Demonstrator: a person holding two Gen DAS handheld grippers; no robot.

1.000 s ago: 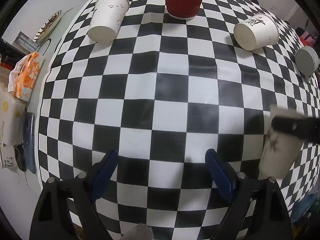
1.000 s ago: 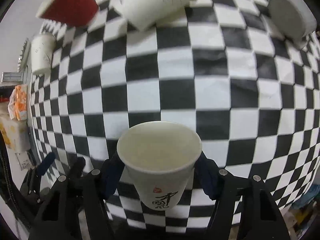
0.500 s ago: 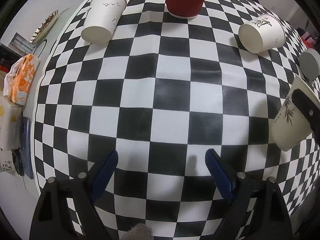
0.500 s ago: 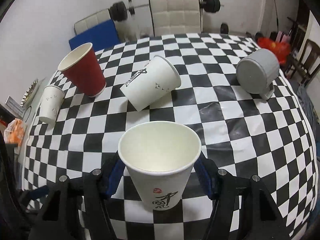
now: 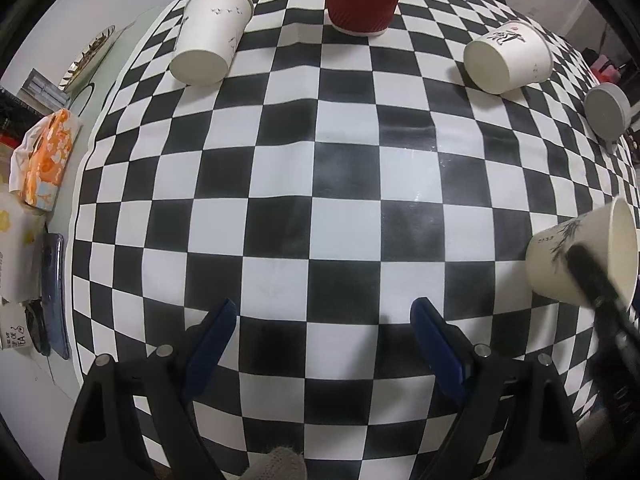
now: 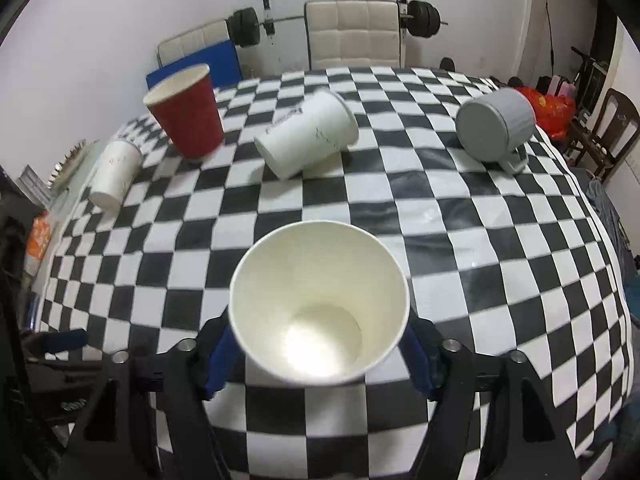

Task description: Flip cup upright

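My right gripper [image 6: 318, 354] is shut on a white paper cup [image 6: 320, 304], its mouth facing up toward the camera, held above the checkered tablecloth [image 6: 480, 280]. The same cup [image 5: 576, 256] shows at the right edge of the left wrist view, tilted, with a dark finger across it. My left gripper [image 5: 322, 336] is open and empty over the near part of the cloth.
A red cup [image 6: 186, 114] stands upright at the back. Two white cups [image 6: 308, 134] [image 6: 114, 174] and a grey mug [image 6: 496, 126] lie on their sides. Clutter lies off the table's left edge [image 5: 40, 164]. Chairs and weights stand behind the table.
The right gripper has turned the held cup from pointing down at the cloth to mouth-up and level with the room. The left gripper has barely moved.
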